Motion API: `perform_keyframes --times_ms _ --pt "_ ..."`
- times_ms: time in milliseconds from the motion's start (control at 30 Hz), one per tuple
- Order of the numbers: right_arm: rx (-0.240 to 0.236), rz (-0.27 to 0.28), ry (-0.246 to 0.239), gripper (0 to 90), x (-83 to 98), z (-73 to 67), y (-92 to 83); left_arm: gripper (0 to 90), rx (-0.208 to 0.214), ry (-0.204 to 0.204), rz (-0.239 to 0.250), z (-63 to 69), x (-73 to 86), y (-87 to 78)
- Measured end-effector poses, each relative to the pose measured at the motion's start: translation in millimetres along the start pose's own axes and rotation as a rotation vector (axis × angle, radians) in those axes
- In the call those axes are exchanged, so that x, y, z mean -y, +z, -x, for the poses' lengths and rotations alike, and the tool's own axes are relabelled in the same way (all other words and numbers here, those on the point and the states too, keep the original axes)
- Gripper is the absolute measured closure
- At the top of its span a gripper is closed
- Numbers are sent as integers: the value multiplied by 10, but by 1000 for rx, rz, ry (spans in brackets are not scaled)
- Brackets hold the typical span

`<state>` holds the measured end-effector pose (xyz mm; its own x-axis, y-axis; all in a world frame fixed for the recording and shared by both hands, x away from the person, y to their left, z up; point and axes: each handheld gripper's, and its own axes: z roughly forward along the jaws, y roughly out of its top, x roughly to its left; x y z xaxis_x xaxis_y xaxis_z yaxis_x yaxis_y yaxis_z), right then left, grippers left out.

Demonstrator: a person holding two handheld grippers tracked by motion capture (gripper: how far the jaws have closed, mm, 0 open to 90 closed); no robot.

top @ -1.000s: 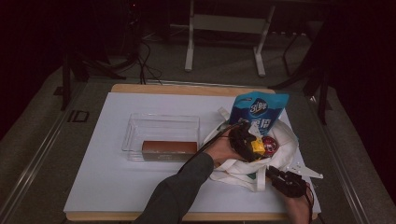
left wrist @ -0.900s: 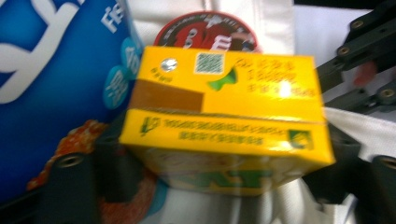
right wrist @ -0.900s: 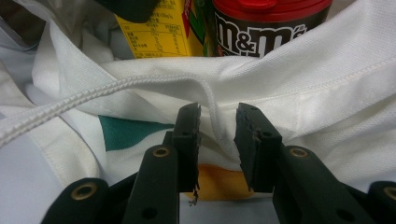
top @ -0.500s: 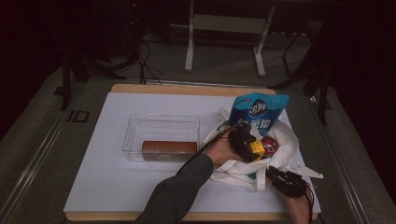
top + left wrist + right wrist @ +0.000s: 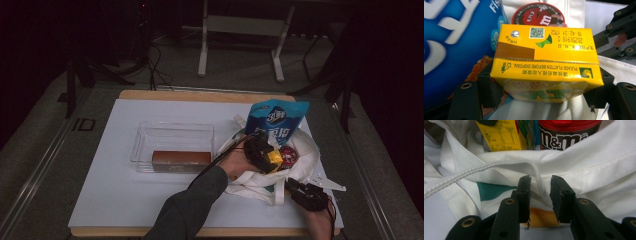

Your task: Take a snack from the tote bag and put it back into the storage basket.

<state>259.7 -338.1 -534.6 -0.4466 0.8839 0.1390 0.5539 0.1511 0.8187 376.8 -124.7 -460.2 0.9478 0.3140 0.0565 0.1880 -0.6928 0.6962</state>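
- The white cloth bag (image 5: 300, 167) lies on the right part of the white table (image 5: 125, 200); every place below is given from this bag.
- Left gripper (image 5: 265, 155): it hangs over the bag's mouth with a yellow drink carton (image 5: 546, 62) between its jaws. In the left gripper view the black pads sit against the carton's two short ends, so the carton is gripped across its width. The jaws have just closed in a little on it.
- The carton is at the opening of the bag, tipped so that its printed top faces the left gripper's camera; white bag cloth shows right under it.
- A blue snack pouch (image 5: 274, 120) stands upright out of the far side of the bag, just beside the carton.
- A red-lidded candy tub (image 5: 288, 155) sits inside the bag, just beyond the carton and beside the pouch.
- Right gripper (image 5: 306, 194): it is at the near edge of the bag. In the right gripper view its jaws stand narrowly apart with a white cord (image 5: 537, 178) of the bag running down between them; whether the pads actually press on the cord or cloth I cannot tell.
- A clear plastic bin (image 5: 172, 145) stands to the left of the bag, apart from it, with a brown box (image 5: 181, 158) lying along its near wall.
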Motion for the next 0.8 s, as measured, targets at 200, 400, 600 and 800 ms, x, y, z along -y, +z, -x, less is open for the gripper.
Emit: perform_keyframes --times_ms 200,400,600,800 --pt "1 -1 0 688 0 -1 0 290 -15 -6 21 9 -22 -115" --pt "-1 -2 1 687 0 3 0 290 -24 -7 43 31 -58 -232" --pt "0 -1 2 684 -1 1 2 289 -23 7 58 68 -107 -357" --pt "2 0 -1 683 -1 3 2 290 -39 11 73 89 -145 -479"
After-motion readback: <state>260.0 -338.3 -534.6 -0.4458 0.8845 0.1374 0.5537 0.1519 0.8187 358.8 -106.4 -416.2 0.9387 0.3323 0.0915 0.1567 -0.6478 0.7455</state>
